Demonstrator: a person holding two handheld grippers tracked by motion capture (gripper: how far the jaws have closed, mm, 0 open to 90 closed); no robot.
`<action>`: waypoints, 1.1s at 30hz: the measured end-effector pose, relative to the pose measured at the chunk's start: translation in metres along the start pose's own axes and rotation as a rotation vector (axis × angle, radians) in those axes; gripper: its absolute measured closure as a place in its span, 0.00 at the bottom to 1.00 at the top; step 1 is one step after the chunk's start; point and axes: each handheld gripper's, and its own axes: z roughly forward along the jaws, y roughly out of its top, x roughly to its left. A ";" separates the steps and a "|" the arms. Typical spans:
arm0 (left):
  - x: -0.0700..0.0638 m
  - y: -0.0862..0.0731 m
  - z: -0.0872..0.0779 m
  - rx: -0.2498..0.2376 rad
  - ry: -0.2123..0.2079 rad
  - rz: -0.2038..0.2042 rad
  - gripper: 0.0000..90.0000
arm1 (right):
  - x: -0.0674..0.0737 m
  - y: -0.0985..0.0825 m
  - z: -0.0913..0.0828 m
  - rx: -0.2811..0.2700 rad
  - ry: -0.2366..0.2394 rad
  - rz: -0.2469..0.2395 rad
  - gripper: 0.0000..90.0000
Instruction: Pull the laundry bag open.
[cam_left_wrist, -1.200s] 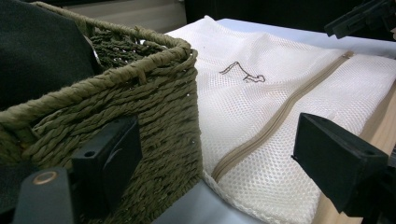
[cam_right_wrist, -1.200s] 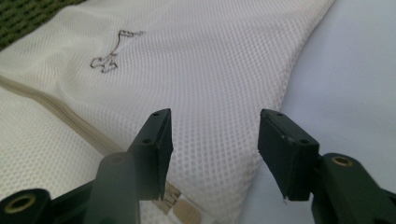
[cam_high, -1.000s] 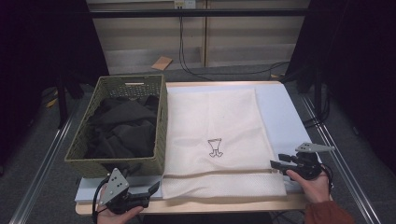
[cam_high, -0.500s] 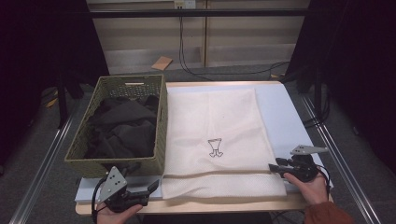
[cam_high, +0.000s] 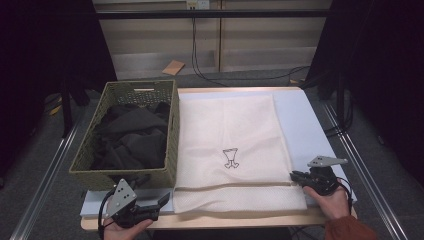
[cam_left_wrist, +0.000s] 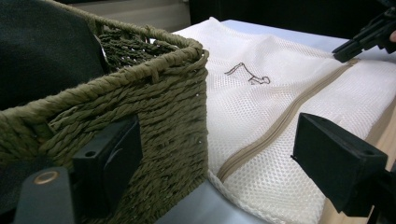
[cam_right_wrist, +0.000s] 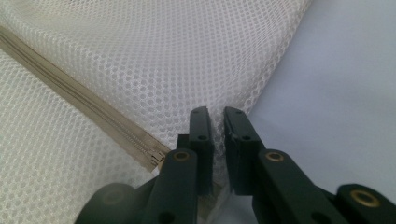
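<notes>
my right gripper (cam_right_wrist: 218, 140) has just been closing and now pinches the mesh bag's (cam_high: 235, 135) edge beside the zipper (cam_right_wrist: 79, 109), while my left gripper (cam_high: 159, 202) waits spread wide by the basket (cam_high: 172, 145).

there is one white mesh laundry bag (cam_high: 231, 150) on the one desk (cam_high: 300, 125), with one tan zipper (cam_right_wrist: 84, 114) running across it and one small dark emblem (cam_high: 230, 158) printed on its middle. beside it stands one woven olive basket (cam_high: 172, 145), holding one heap of dark clothing (cam_high: 132, 137) whose separate pieces i cannot count. two hand-held claws are at the near edge, the left claw (cam_high: 162, 199) and the right claw (cam_high: 296, 176), each with two black jaws and one grey plate on top, and one small tan board (cam_high: 173, 67) lies on the floor behind the desk.
</notes>
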 end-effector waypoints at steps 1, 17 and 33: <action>0.000 0.000 0.000 -0.001 -0.006 0.007 0.18 | 0.000 0.000 0.000 0.003 0.002 0.001 0.93; -0.001 0.000 0.000 0.000 -0.004 0.000 0.19 | -0.010 0.003 -0.002 -0.012 0.077 0.129 0.99; -0.001 0.001 0.000 -0.009 -0.002 -0.009 0.20 | -0.015 0.010 -0.013 -0.085 0.125 0.180 0.99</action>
